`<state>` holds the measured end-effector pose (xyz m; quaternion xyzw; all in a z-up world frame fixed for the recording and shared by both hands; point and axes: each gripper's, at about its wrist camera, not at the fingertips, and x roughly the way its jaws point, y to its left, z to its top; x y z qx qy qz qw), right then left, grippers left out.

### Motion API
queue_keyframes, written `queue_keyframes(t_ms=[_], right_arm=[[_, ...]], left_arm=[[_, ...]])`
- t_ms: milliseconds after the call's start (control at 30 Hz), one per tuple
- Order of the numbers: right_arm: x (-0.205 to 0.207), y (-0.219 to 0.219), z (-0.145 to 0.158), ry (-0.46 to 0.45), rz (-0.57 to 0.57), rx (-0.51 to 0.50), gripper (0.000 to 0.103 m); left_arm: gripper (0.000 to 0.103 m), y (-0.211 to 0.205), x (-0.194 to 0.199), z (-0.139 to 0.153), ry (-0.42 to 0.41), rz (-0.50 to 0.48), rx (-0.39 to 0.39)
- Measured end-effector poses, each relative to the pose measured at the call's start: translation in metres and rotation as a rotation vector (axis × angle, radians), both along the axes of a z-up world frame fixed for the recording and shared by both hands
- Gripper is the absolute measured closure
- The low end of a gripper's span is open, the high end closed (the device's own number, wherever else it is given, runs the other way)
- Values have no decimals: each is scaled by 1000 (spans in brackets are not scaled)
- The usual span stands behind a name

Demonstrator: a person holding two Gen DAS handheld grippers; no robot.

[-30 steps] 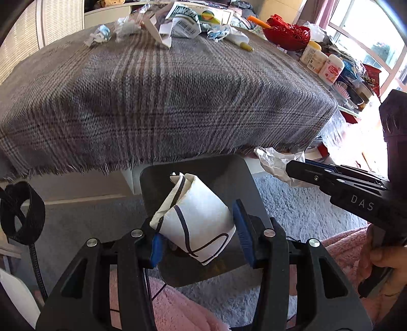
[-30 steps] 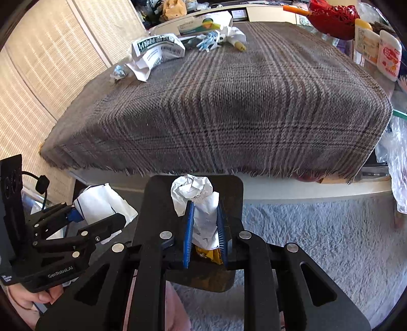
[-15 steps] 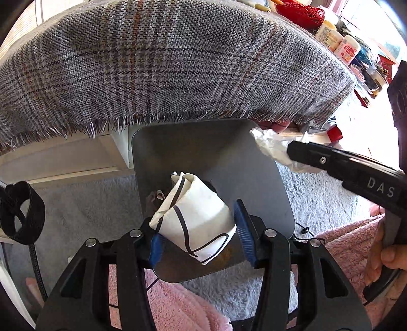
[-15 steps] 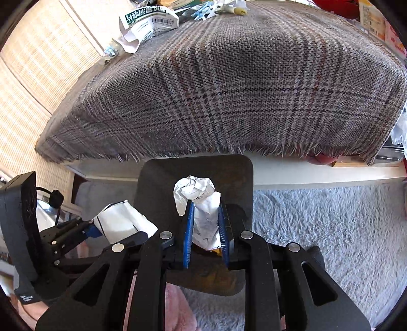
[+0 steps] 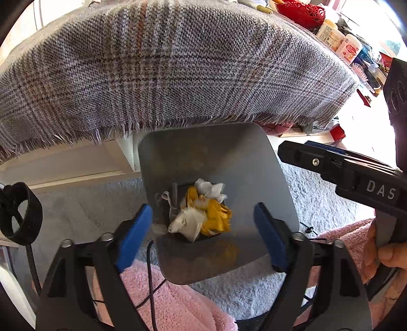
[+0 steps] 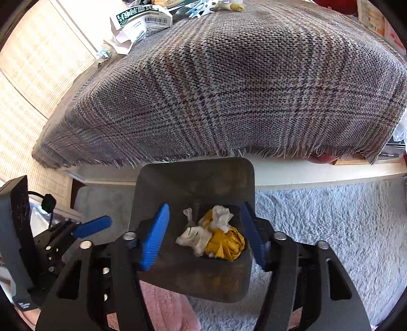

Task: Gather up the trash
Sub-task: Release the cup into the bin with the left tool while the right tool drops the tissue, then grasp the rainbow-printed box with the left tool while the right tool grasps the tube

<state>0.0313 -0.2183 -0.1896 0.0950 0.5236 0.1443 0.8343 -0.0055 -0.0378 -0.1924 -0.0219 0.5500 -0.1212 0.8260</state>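
Note:
A dark metal bin [image 5: 216,152] [image 6: 193,183] stands on the floor under the table's edge. At its bottom lie a crumpled yellow wrapper [image 5: 216,219] [image 6: 226,243], a white paper with black lines [image 5: 188,224] [image 6: 195,235] and a crumpled white tissue [image 5: 209,189] [image 6: 221,217]. My left gripper [image 5: 203,224] hovers over the bin's mouth, its jaws opening, nothing between the blue pads. My right gripper [image 6: 204,214] also hangs above the bin, jaws opening and empty. Each gripper shows in the other's view, the right gripper [image 5: 292,150] at the right and the left gripper [image 6: 94,225] at the left.
The table bears a grey plaid cloth [image 5: 178,76] [image 6: 229,89] with a fringed edge. Torn packaging [image 6: 142,21] and more scraps lie at its far side. A red basket [image 5: 300,11] and bottles [image 5: 338,38] stand far right. Grey carpet [image 6: 330,229] and a pink fluffy garment [image 5: 178,300] lie below.
Both grippers have sunk toward the bin and opened. The left let go of the white lined paper and the right its crumpled tissue; both pieces now lie in the bin.

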Motion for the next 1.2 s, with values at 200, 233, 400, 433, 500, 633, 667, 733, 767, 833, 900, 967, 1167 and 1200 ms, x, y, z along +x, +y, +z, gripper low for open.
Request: queue_keyframes(t_ms=[200, 233, 400, 433, 500, 633, 667, 733, 767, 833, 900, 967, 1167, 1200], right_arm=[[-1, -7, 2, -9, -26, -25, 3], [-1, -8, 2, -6, -28, -23, 3], [0, -14, 13, -14, -29, 6, 3], [0, -16, 17, -21, -33, 14, 3], [2, -20, 28, -37, -48, 33, 3], [8, -30, 57, -88, -71, 45, 3], [11, -31, 64, -102, -74, 39, 3], [19, -37, 81, -132, -83, 21, 3], [24, -40, 88, -144, -88, 15, 3], [34, -48, 104, -170, -102, 4, 3], [46, -55, 116, -189, -115, -2, 3], [57, -60, 126, -202, -123, -2, 3], [98, -66, 144, -225, -132, -22, 3], [105, -64, 145, -226, -132, -24, 3]], left_arm=[[8, 6, -2, 10, -16, 12, 2], [8, 7, -2, 11, -16, 13, 1], [8, 19, -4, 28, -47, 37, -6], [8, 23, -4, 33, -57, 45, -9], [8, 27, -1, 41, -71, 56, -17], [8, 32, 7, 60, -102, 65, -20], [8, 31, 10, 64, -110, 67, -18], [8, 32, 16, 74, -124, 66, -19], [8, 33, 21, 80, -130, 60, -20], [8, 33, 30, 88, -139, 48, -16], [8, 33, 39, 96, -154, 43, -7], [8, 34, 52, 104, -168, 38, -3], [8, 37, 91, 123, -204, 46, -7], [8, 37, 99, 125, -208, 49, -5]])
